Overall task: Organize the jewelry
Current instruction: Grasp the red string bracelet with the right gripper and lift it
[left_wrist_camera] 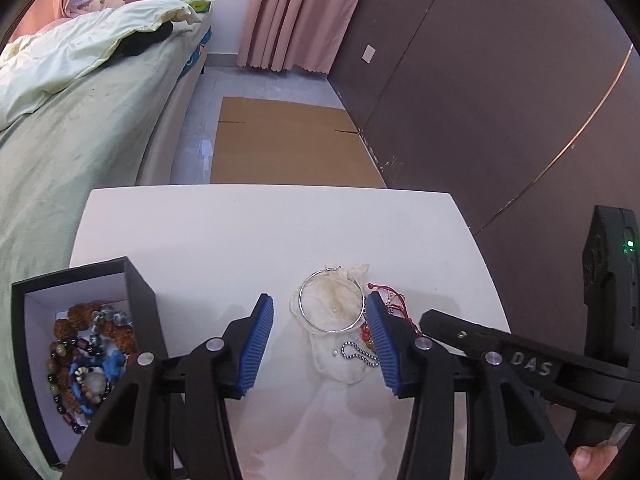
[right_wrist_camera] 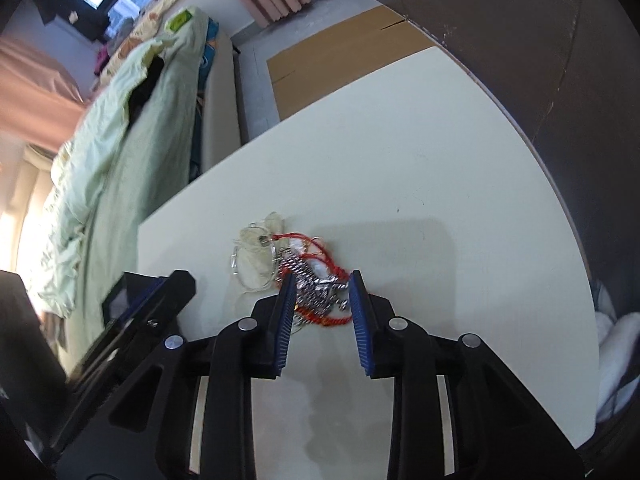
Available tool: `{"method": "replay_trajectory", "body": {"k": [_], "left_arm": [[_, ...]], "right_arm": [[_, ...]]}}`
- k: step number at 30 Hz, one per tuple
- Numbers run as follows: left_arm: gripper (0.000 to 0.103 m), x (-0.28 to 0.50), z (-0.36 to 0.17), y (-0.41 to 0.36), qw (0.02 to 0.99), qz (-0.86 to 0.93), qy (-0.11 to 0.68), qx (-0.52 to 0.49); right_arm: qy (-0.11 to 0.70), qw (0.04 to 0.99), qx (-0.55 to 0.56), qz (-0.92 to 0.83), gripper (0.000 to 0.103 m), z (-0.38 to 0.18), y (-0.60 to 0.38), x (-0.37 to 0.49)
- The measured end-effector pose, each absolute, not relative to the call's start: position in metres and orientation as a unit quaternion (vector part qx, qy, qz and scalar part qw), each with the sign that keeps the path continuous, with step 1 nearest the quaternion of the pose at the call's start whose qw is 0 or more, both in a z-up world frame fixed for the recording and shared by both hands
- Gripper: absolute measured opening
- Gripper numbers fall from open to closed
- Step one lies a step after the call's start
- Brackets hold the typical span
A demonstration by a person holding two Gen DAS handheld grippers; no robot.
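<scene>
A black jewelry box [left_wrist_camera: 138, 292] stands open at the table's left, with several bead bracelets [left_wrist_camera: 86, 350] inside. A silver bangle [left_wrist_camera: 331, 301] lies on a cream pouch [left_wrist_camera: 340, 344] in the middle, with a small bead chain [left_wrist_camera: 360, 354] in front of it. My left gripper [left_wrist_camera: 320, 312] is open, its fingers on either side of the bangle. My right gripper [right_wrist_camera: 322, 286] is open around a silver chain [right_wrist_camera: 316, 286] tangled with red cord [right_wrist_camera: 320, 254]. The bangle and pouch [right_wrist_camera: 252, 258] lie just to its left.
The white table [left_wrist_camera: 260, 232] ends near a brown wardrobe [left_wrist_camera: 480, 100] on the right. A bed with green bedding [left_wrist_camera: 72, 128] runs along the left. Flattened cardboard [left_wrist_camera: 288, 144] lies on the floor beyond the table. The right gripper's body [left_wrist_camera: 520, 364] crosses the left wrist view.
</scene>
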State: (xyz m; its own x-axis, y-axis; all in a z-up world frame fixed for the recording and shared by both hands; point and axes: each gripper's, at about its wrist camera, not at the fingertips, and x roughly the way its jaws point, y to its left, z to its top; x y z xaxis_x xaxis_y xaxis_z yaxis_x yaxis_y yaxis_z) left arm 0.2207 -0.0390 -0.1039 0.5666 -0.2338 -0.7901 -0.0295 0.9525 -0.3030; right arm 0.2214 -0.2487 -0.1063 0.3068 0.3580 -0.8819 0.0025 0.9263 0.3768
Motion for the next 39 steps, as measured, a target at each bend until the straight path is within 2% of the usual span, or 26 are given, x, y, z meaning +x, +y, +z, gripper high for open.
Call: {"method": "replay_trajectory", "body": {"k": [13, 15, 16, 17, 20, 22, 26, 39], "left_arm": [[0.046, 0.234, -0.105, -0.023, 0.871, -0.048, 0.461, -0.164], [0.046, 0.236, -0.104, -0.021, 0.871, -0.047, 0.46, -0.168], [0.046, 0.236, -0.104, -0.02, 0.871, -0.046, 0.459, -0.17], [0.047, 0.236, -0.104, -0.019, 0.87, -0.046, 0.459, -0.172], [0.046, 0.236, -0.106, -0.02, 0.869, -0.046, 0.461, -0.174], [0.047, 0.236, -0.108, -0.023, 0.867, -0.046, 0.465, -0.171], [0.056, 0.237, -0.112, -0.032, 0.868, -0.049, 0.469, -0.155], [0.057, 0.249, -0.137, -0.058, 0.867, -0.038, 0.484, -0.113]], "right_arm": [[0.584, 0.805, 0.035, 0.102, 0.028, -0.126, -0.219, 0.235], [0.583, 0.805, 0.021, 0.111, 0.023, -0.127, -0.213, 0.231], [0.582, 0.804, 0.02, 0.118, 0.017, -0.127, -0.211, 0.23], [0.583, 0.803, 0.024, 0.122, 0.01, -0.127, -0.211, 0.231], [0.588, 0.798, 0.053, 0.125, 0.007, -0.128, -0.217, 0.233], [0.588, 0.794, 0.081, 0.128, 0.007, -0.126, -0.225, 0.233], [0.574, 0.799, 0.125, 0.131, 0.007, -0.11, -0.243, 0.232], [0.499, 0.823, 0.23, 0.142, 0.007, -0.059, -0.287, 0.22]]}}
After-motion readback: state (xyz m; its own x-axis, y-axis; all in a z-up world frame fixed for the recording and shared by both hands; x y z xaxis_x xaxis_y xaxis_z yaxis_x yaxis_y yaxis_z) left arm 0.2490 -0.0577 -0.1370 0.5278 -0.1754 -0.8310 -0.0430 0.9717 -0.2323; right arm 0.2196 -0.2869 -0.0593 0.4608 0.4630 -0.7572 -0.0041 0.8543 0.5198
